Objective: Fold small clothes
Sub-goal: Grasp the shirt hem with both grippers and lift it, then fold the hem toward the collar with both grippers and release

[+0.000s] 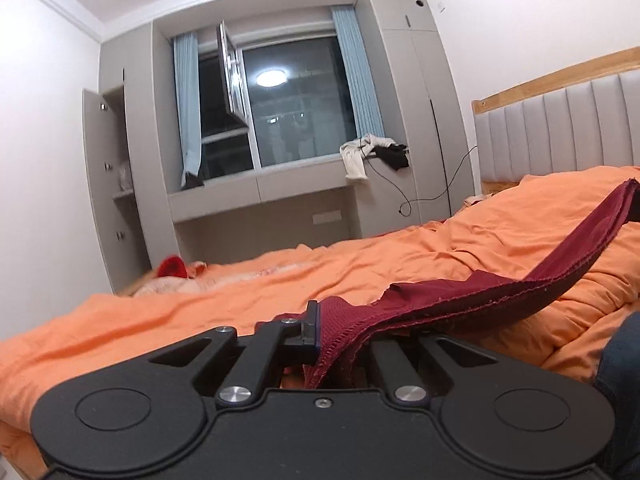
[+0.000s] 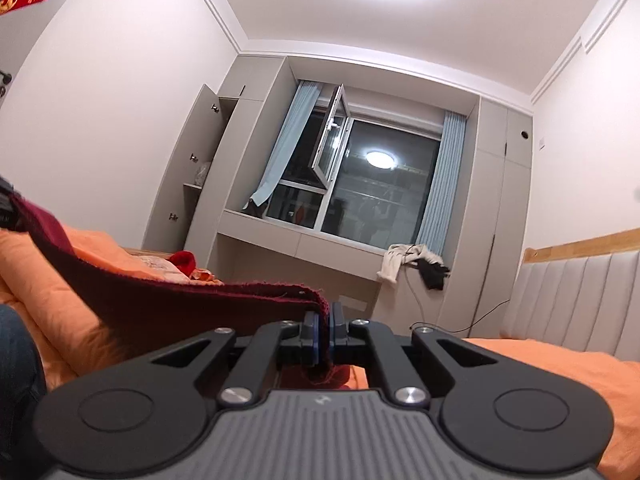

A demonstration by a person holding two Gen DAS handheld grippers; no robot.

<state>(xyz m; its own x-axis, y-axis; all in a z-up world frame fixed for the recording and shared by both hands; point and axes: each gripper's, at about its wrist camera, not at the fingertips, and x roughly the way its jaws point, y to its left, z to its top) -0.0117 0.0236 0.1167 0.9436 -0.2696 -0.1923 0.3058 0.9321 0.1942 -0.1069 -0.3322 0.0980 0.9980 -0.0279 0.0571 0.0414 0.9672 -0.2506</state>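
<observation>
Both tongs clamped on the dark red garment (image 1: 460, 296), lifted clear over the orange bed (image 1: 200, 320) — left tongs (image 1: 320, 332) pinch one end, the cloth running off toward 2 o'clock; right tongs (image 2: 324, 332) pinch the other, the cloth trailing toward 10 o'clock. Likely step: stretch it flat before laying down. Do it well — keep even tension, both ends level, lower without bunching. Containers: open cabinet (image 2: 200, 168) at 10 o'clock in right view, something pale on its shelf, contents unclear
</observation>
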